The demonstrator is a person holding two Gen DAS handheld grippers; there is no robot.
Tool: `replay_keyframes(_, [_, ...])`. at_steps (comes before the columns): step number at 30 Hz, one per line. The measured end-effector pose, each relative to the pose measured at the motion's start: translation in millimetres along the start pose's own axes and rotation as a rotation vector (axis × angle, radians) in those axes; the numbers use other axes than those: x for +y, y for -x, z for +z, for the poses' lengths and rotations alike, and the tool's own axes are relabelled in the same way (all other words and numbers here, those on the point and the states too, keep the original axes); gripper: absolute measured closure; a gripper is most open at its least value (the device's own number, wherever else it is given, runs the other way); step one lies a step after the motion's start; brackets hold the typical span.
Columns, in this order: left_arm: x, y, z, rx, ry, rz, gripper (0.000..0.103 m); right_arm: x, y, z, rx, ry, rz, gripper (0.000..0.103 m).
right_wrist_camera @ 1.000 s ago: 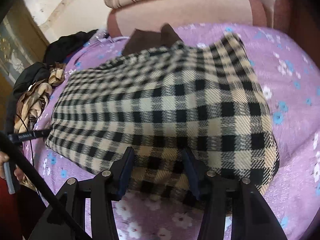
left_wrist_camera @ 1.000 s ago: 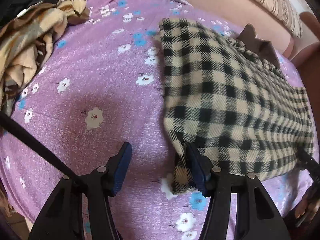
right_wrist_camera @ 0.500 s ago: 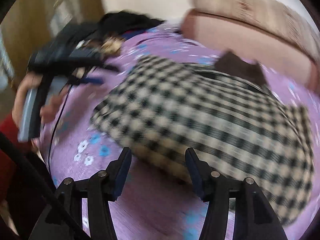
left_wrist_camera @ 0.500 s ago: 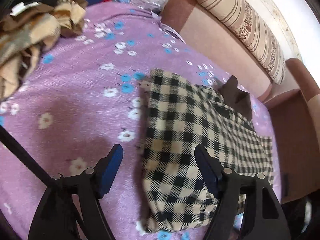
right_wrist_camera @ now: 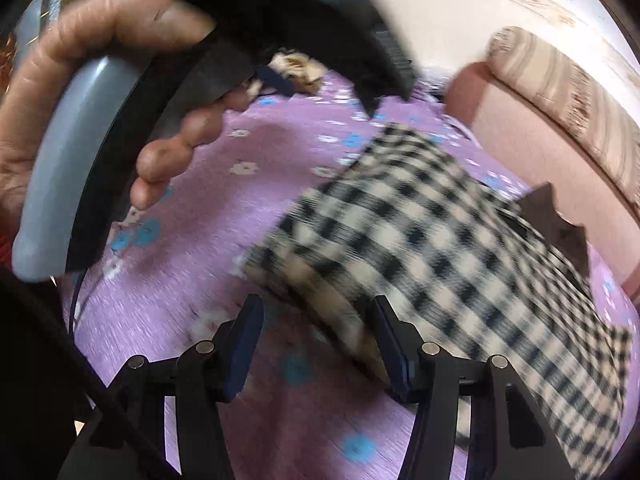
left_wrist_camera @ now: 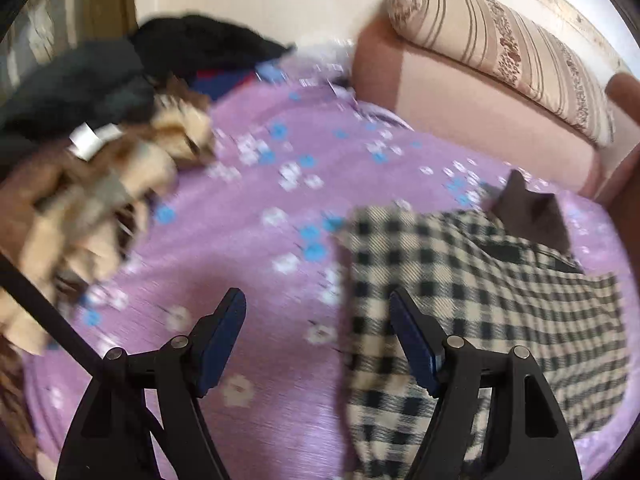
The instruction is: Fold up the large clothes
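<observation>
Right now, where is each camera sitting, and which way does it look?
Left wrist: sits on the left tongs, facing down across the flowered purple bedcover at the checked garment and clothes pile; only its open tongs show.
Right wrist: sits on the right tongs, facing the checked garment; open tongs, plus the person's left hand.
Shared: garment, bedcover, striped bolster.

Left wrist view: above the purple floral bedspread (left_wrist_camera: 248, 240), angled down and across toward the pink sofa back (left_wrist_camera: 460, 100); moderately close. Right wrist view: lower and closer over the same bedspread (right_wrist_camera: 248, 224), facing the sofa back (right_wrist_camera: 532, 140) obliquely. Shared: bedspread, checked garment (left_wrist_camera: 480, 312) (right_wrist_camera: 440, 248), sofa back.
</observation>
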State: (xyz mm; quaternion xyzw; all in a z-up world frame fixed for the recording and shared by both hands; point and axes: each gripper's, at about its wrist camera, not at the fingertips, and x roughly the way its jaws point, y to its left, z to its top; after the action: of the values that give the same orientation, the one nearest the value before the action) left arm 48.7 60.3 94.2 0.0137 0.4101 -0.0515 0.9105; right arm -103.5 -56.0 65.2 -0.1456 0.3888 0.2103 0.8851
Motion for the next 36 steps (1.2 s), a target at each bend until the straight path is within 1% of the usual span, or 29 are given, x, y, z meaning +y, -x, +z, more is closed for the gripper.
replay_keyframes(2, [4.0, 5.8, 1.9, -0.031, -0.009, 0.032, 0.03, 12.1, -7.6, 6.6, 0.007, 0.022, 0.024, 0.043])
replay_keyframes(5, [13.3, 10.2, 4.1, -0.058, -0.005, 0.062, 0.03, 22.0, -12.0, 10.7, 0.003, 0.027, 0.057, 0.041])
replay_keyframes(7, [19.0, 10.6, 4.4, -0.059, 0.005, 0.071, 0.03, 22.7, -9.7, 11.3, -0.006, 0.003, 0.095, 0.041])
replay_keyframes(9, [22.0, 9.1, 4.4, -0.052, 0.014, 0.07, 0.03, 23.2, -5.4, 10.2, -0.007, -0.01, 0.116, 0.041])
replay_keyframes(12, [18.9, 7.2, 4.2, -0.047, 0.012, 0.07, 0.03, 21.5, 3.2, 5.7, -0.017, -0.018, 0.122, 0.041])
replay_keyframes(14, [14.1, 6.3, 3.3, -0.048, -0.005, 0.075, 0.03, 21.2, 11.2, 1.1, -0.035, -0.004, 0.091, 0.041])
replay_keyframes(19, [1.2, 2.7, -0.7, -0.044, -0.058, 0.093, 0.03, 25.1, 25.5, -9.1, -0.073, 0.059, -0.036, 0.041])
replay_keyframes(23, [-5.8, 1.5, -3.3, -0.04, -0.08, 0.09, 0.03, 29.6, 26.7, -15.6, -0.072, 0.098, -0.104, 0.041])
replay_keyframes(27, [-12.2, -0.8, -4.7, -0.033, -0.098, 0.084, 0.03, 37.7, 18.5, -20.7, -0.063, 0.159, -0.188, 0.041])
replay_keyframes(33, [-19.2, -8.4, -6.6, -0.005, -0.105, 0.062, 0.03, 42.3, 6.0, -17.1, -0.061, 0.216, -0.254, 0.041])
replay_keyframes(36, [-20.7, -15.7, -7.0, 0.023, -0.097, 0.034, 0.03, 43.1, -0.8, -12.7, -0.059, 0.231, -0.279, 0.041])
